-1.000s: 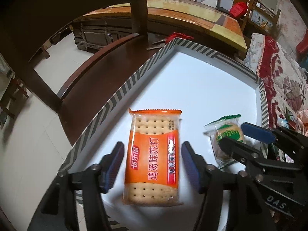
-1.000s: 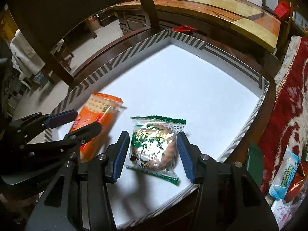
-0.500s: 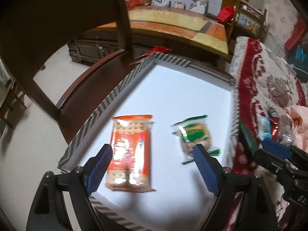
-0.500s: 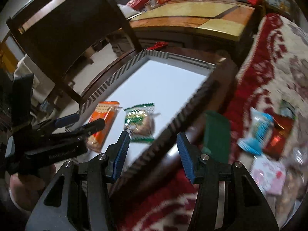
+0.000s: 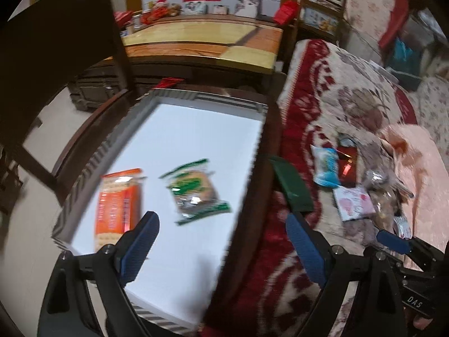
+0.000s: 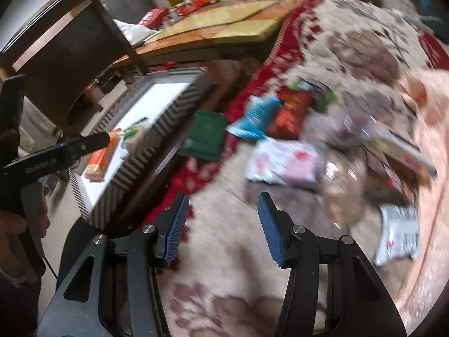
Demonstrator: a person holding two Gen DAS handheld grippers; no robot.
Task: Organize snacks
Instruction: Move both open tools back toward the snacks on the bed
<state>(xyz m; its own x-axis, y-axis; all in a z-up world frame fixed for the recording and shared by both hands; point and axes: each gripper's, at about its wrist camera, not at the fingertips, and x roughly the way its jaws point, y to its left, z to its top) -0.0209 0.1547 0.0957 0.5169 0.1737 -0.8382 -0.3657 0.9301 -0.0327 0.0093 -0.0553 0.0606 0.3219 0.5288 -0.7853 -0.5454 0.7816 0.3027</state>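
Note:
A white tray (image 5: pixel 196 129) with a striped rim holds an orange cracker pack (image 5: pixel 118 207) and a green-wrapped biscuit (image 5: pixel 196 191). My left gripper (image 5: pixel 221 241) is open and empty, above the tray's near right edge. My right gripper (image 6: pixel 221 224) is open and empty over the red and cream blanket (image 6: pixel 350 42). Loose snacks lie on the blanket: a blue packet (image 6: pixel 258 118), a red packet (image 6: pixel 291 112), a pink-white packet (image 6: pixel 286 163), a white packet (image 6: pixel 398 233). The tray (image 6: pixel 168 118) also shows at left in the right wrist view.
A dark green packet (image 5: pixel 291 188) lies by the wooden stool edge (image 5: pixel 247 191). A dark chair back (image 5: pixel 56 45) stands at left. A wooden table (image 5: pixel 202 42) is behind. The right gripper (image 5: pixel 393 243) shows at lower right in the left wrist view.
Both grippers pulled back off the tray and swung right, toward the blanket. The left jaws opened wider. The cracker pack and the biscuit stayed on the tray.

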